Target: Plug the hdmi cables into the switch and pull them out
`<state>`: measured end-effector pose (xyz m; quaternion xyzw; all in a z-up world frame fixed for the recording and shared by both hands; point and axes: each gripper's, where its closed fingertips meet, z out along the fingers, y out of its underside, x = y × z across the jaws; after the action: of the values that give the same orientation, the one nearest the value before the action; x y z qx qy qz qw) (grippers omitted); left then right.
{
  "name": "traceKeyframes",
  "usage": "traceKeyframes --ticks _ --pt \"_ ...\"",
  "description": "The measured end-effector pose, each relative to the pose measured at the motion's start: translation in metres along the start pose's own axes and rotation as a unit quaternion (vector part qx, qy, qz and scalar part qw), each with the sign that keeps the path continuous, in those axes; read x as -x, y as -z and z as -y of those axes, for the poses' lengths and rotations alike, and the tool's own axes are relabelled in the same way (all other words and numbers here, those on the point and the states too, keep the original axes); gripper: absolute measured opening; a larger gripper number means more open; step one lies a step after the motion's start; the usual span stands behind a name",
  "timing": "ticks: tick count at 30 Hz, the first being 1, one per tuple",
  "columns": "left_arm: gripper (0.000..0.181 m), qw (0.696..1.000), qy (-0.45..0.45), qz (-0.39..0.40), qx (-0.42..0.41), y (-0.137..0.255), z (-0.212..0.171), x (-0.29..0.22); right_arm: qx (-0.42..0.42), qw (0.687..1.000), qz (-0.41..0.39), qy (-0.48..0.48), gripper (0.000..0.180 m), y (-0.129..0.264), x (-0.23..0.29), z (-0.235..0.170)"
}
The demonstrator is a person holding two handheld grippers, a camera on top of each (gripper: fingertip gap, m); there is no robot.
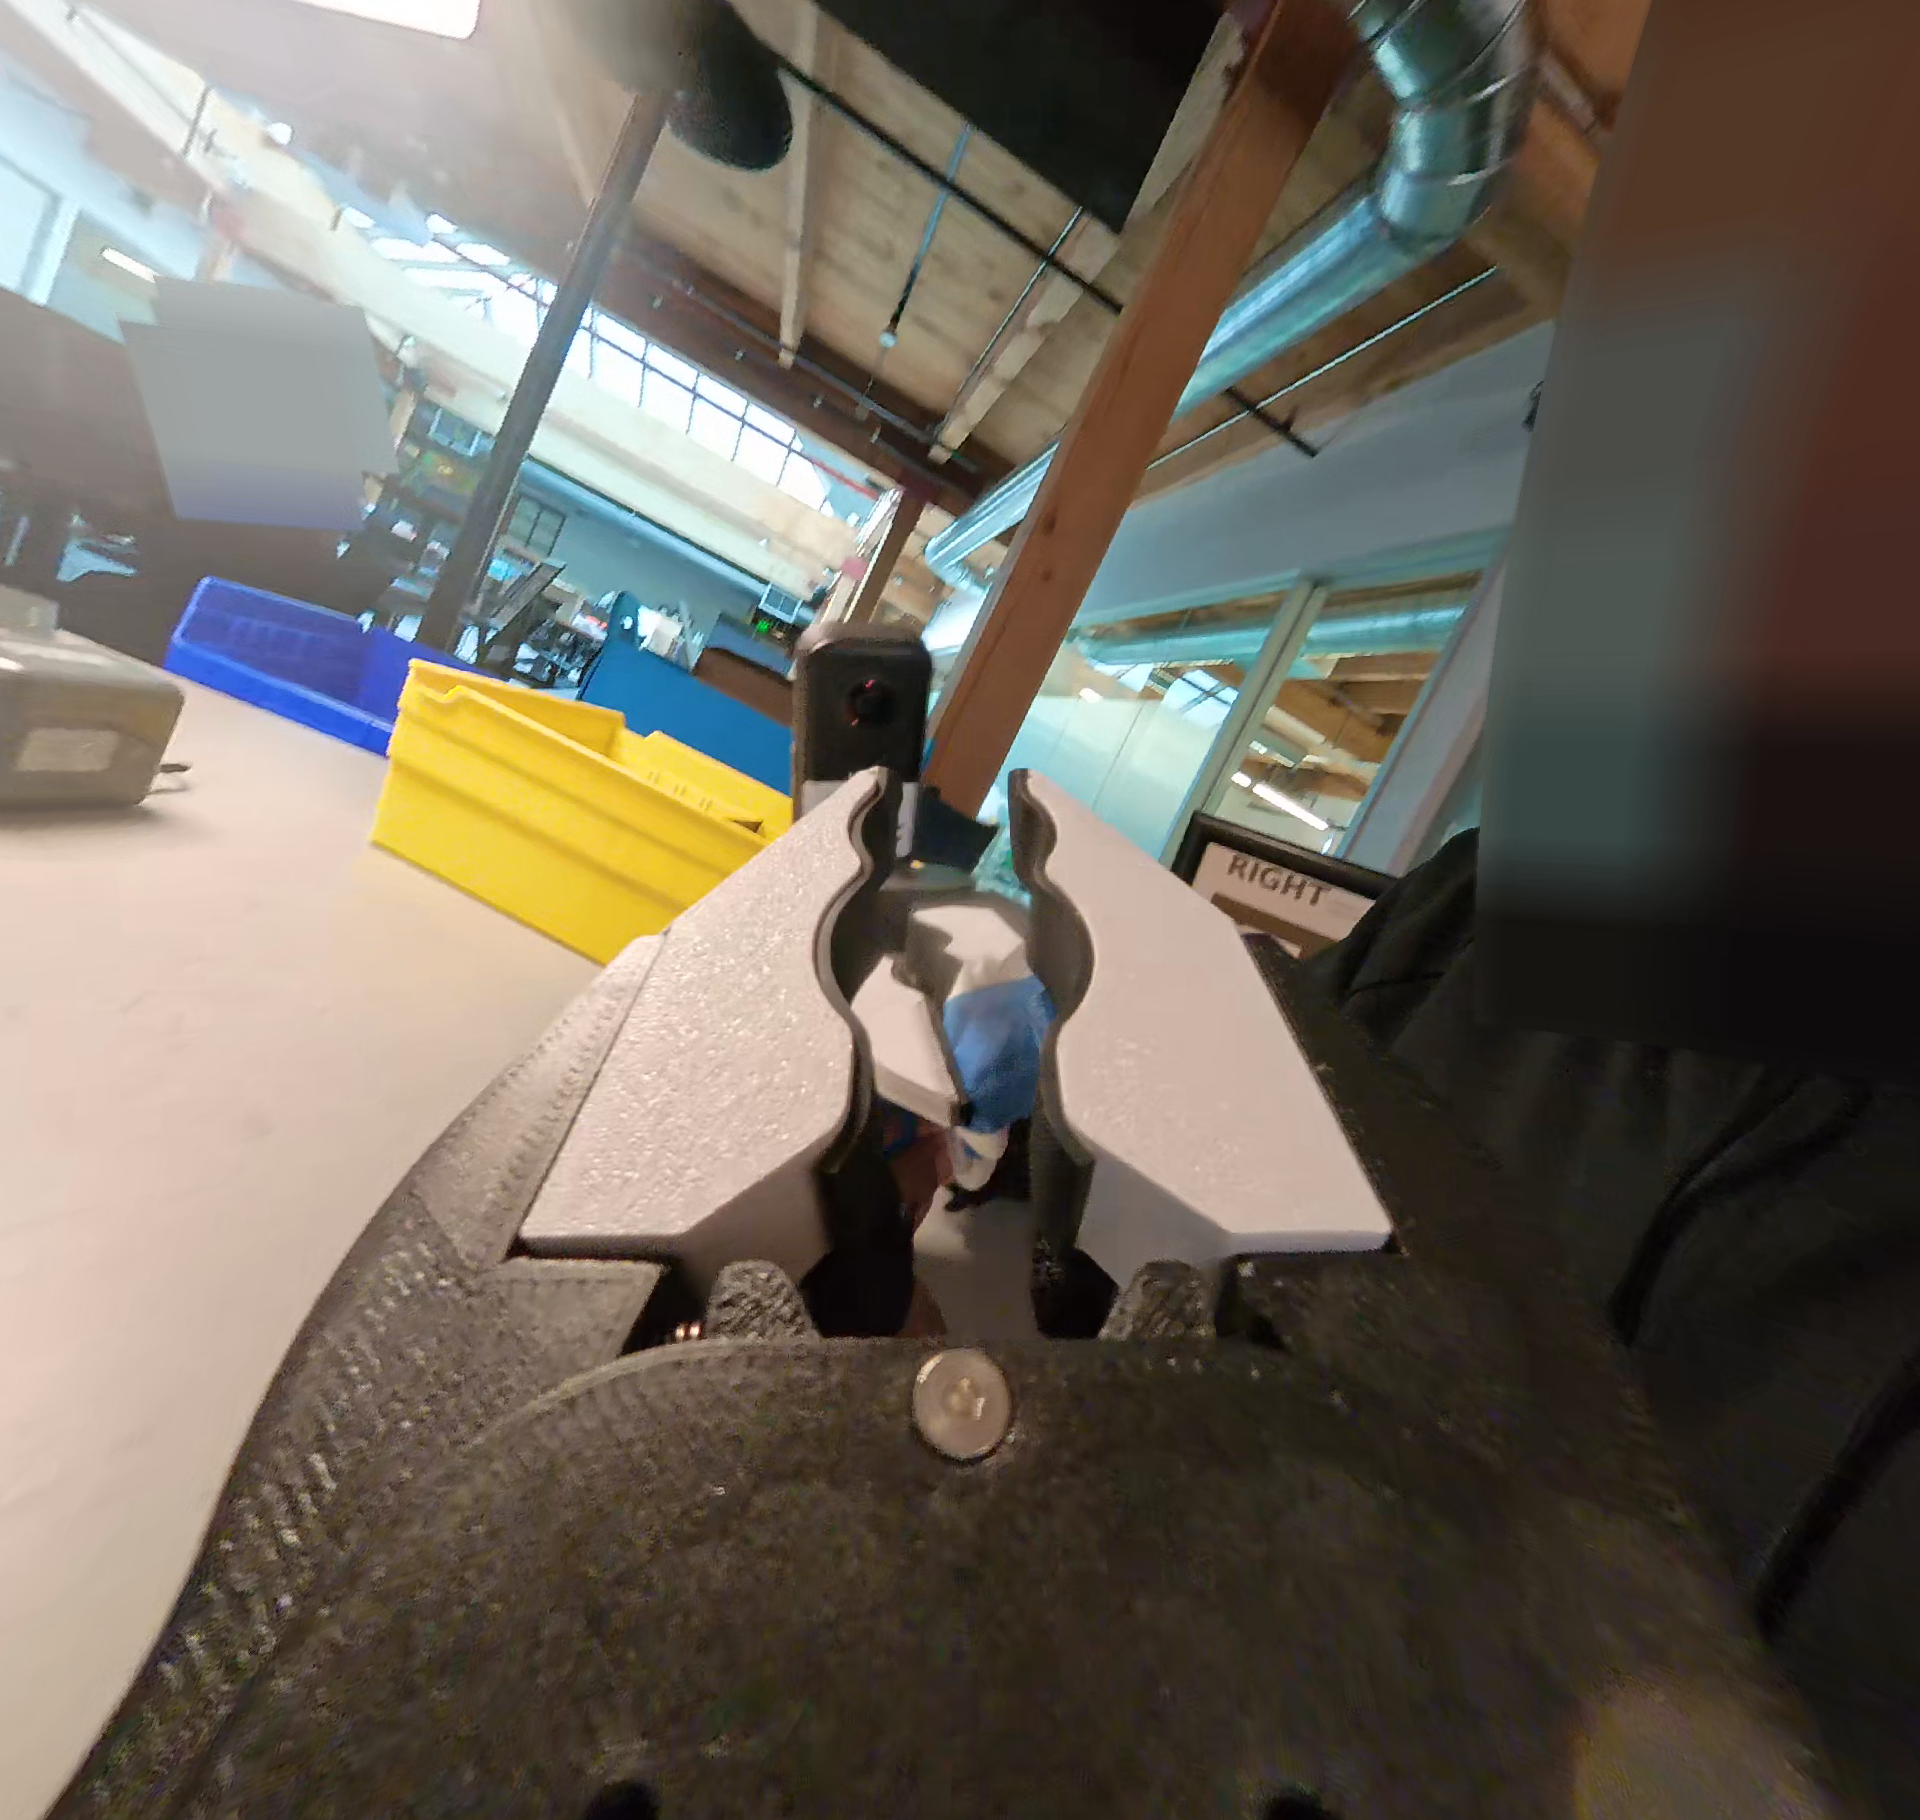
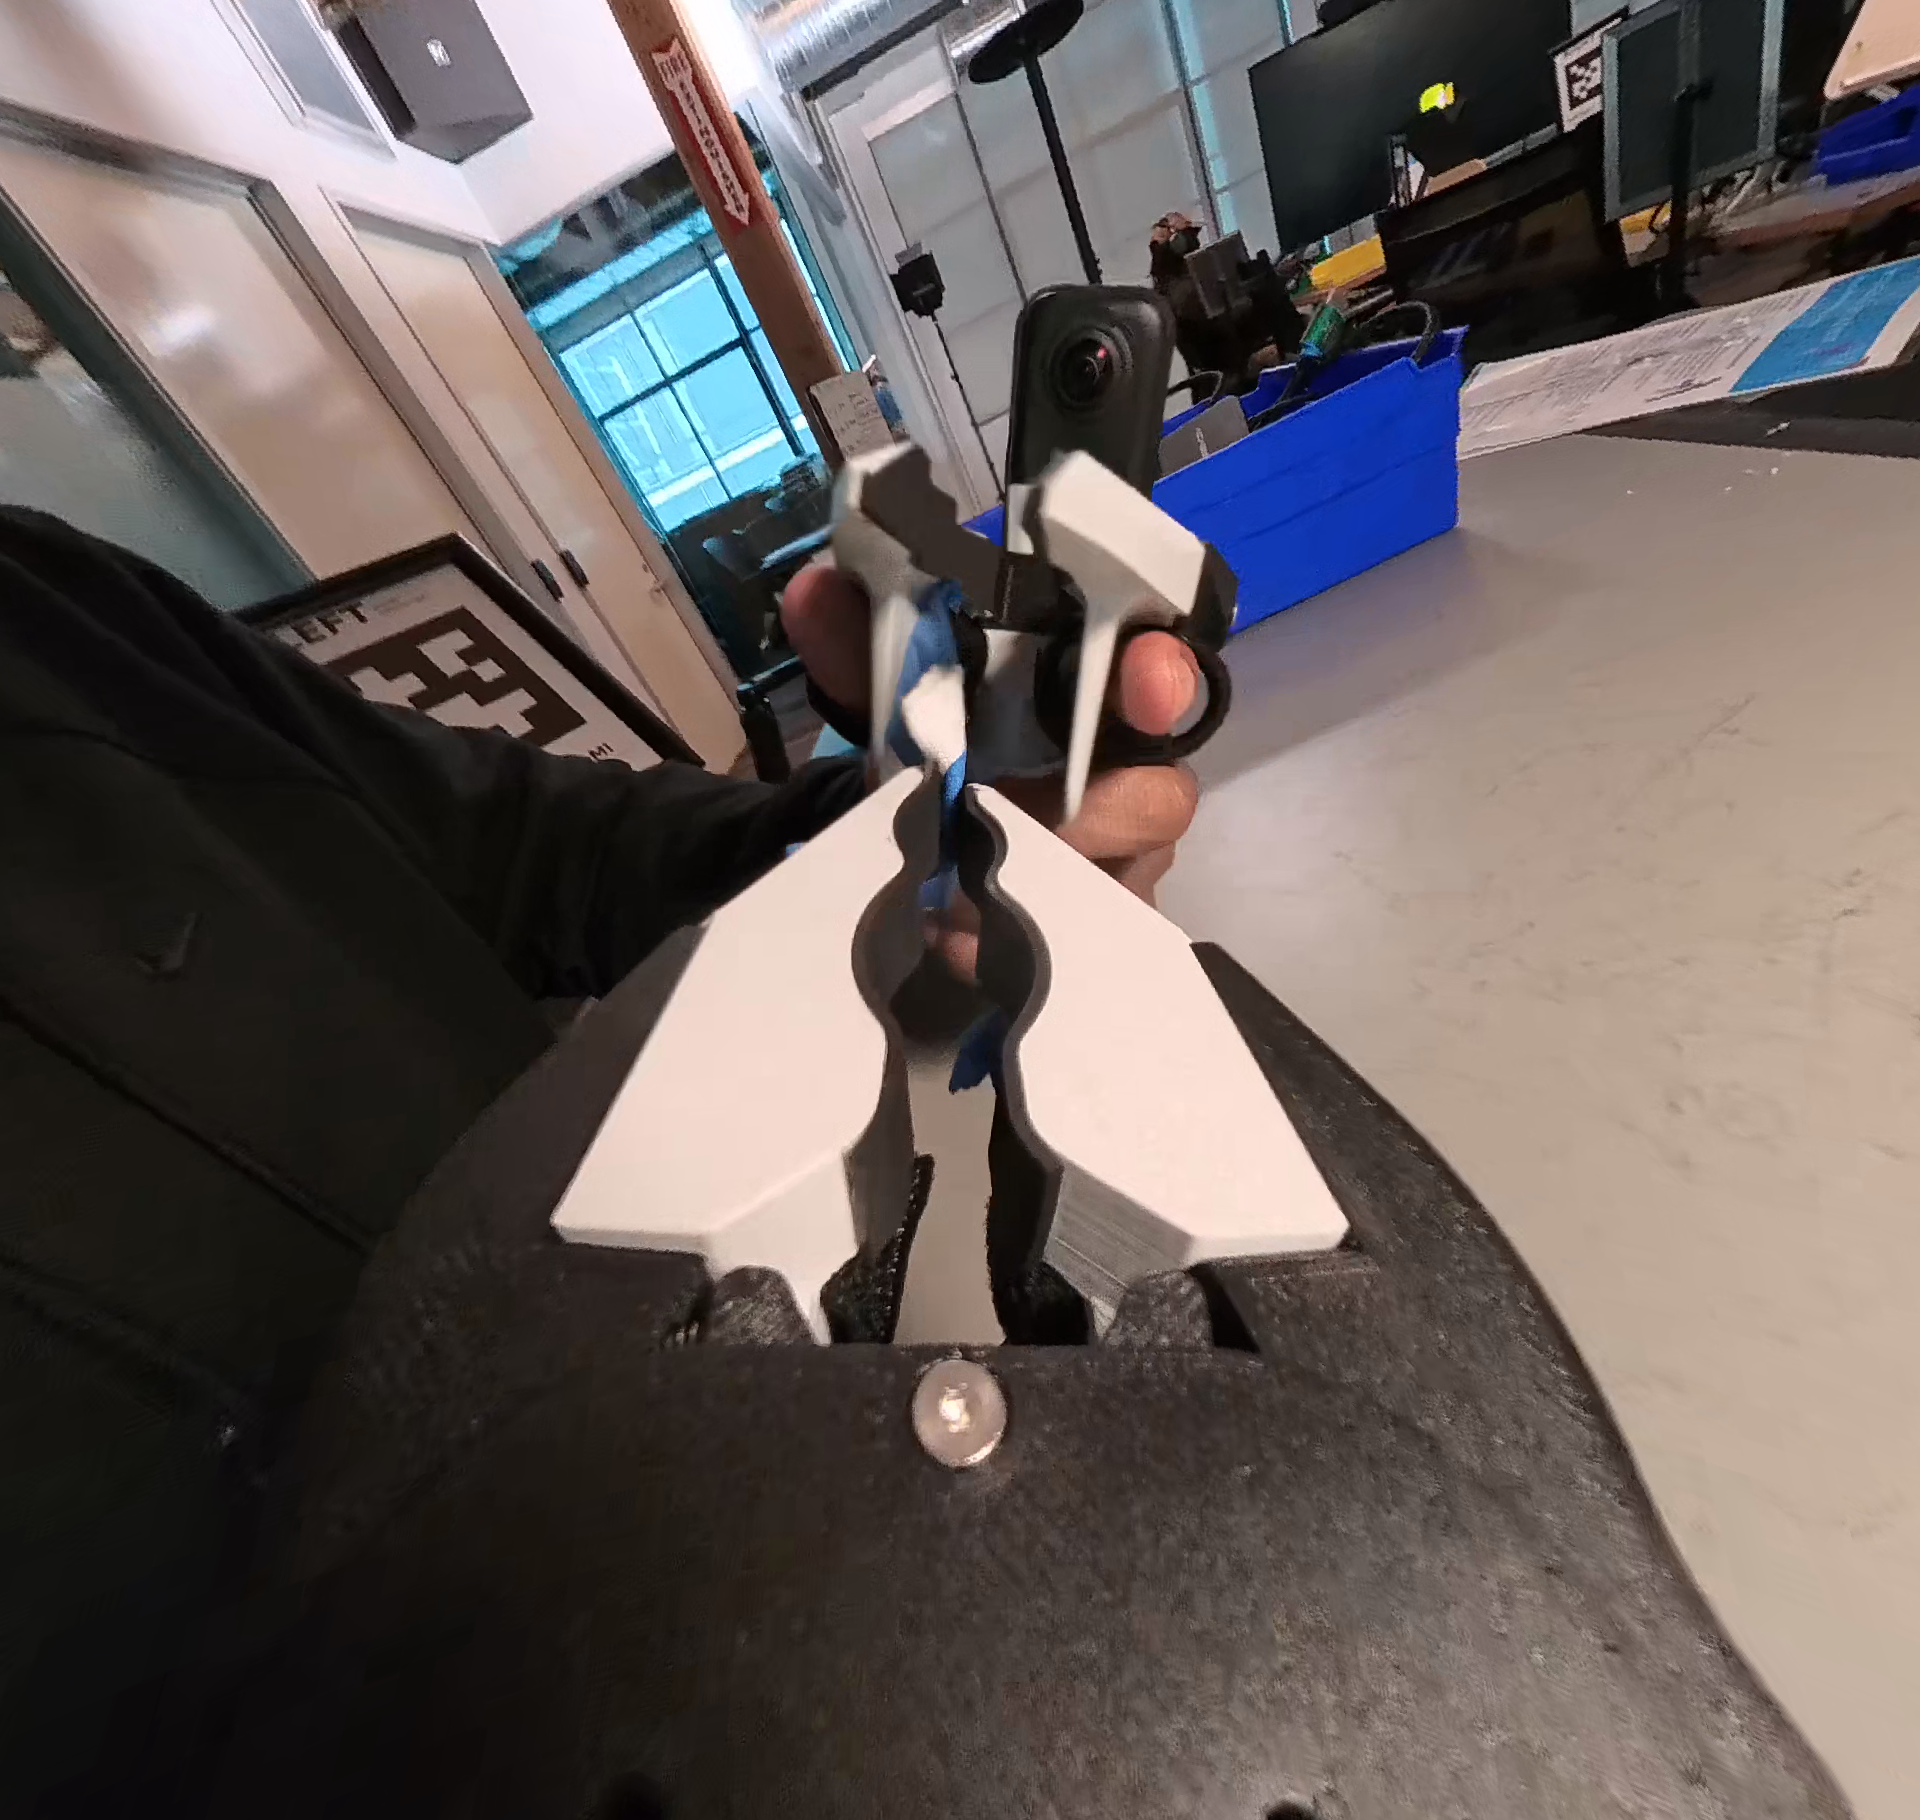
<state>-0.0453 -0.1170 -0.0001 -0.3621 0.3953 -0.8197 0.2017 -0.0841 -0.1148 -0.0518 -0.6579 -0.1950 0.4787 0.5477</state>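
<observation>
Left gripper (image 1: 945,794): jaws apart, empty | Right gripper (image 2: 948,806): pinching blue strip (image 2: 951,820) | Framed signs (image 2: 457,669): lettered, half-hidden | Cables, switch: unseen

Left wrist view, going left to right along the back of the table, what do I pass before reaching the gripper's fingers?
Grey case → blue bin → yellow bin → black camera on the other gripper, just above the left gripper.

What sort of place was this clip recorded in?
Likely an open workshop or lab in a converted industrial building: silver spiral metal air duct under a timber ceiling, blue plastic parts bin on a grey worktable, large dark monitor behind.
</observation>
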Motion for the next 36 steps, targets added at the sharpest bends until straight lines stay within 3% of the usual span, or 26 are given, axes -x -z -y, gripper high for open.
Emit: traceKeyframes --ticks 1,3,5,8,11,15,17,19,23,24,28,32,36 --pt "0.021 1.0 0.0 -0.008 -0.012 0.001 0.004 -0.003 0.004 1.0 -0.009 -0.01 0.003 -0.001 -0.003 -0.003" --pt "0.036 0.995 0.017 -0.063 -0.081 0.01 0.03 -0.022 0.026 0.998 -0.05 -0.023 0.002 0.003 -0.019 -0.015" --pt "0.036 0.99 0.029 -0.047 -0.133 0.026 0.057 -0.017 0.037 0.997 -0.069 -0.027 0.002 0.01 -0.023 -0.021" --pt "0.043 0.995 0.001 0.038 -0.092 0.035 0.051 0.003 0.086 0.988 -0.13 0.023 0.002 0.02 -0.026 -0.029" --pt "0.045 0.996 0.013 0.057 -0.07 0.036 0.042 0.008 0.1 0.976 -0.186 0.052 0.003 0.042 -0.013 -0.026" --pt "0.048 0.997 0.001 0.066 -0.034 0.032 0.034 0.005 0.081 0.942 -0.312 0.094 0.004 0.121 0.015 0.002" --pt "0.049 0.998 -0.007 0.067 -0.015 0.028 0.031 0.003 0.061 0.903 -0.413 0.105 0.004 0.192 0.033 0.022" --pt "0.05 0.997 -0.015 0.072 0.004 0.024 0.025 0.002 0.037 0.84 -0.53 0.111 0.004 0.279 0.061 0.041" --pt "0.053 0.997 -0.032 0.069 0.03 0.016 0.017 -0.005 0.022 0.655 -0.751 0.086 0.004 0.458 0.123 0.038" --pt "0.053 0.996 -0.036 0.068 0.035 0.014 0.015 -0.007 0.018 0.626 -0.778 0.06 0.004 0.49 0.131 0.025" --pt "0.054 0.995 -0.042 0.069 0.052 0.009 0.006 -0.006 -0.027 0.579 -0.811 -0.081 0.003 0.583 0.115 -0.049" --pt "0.053 0.995 -0.034 0.073 0.063 0.006 -0.004 -0.001 -0.071 0.551 -0.807 -0.201 0.004 0.644 0.083 -0.129" --pt "0.054 0.992 -0.033 0.09 0.082 0.007 -0.016 0.009 -0.028 0.494 -0.839 -0.227 0.012 0.691 0.065 -0.178"
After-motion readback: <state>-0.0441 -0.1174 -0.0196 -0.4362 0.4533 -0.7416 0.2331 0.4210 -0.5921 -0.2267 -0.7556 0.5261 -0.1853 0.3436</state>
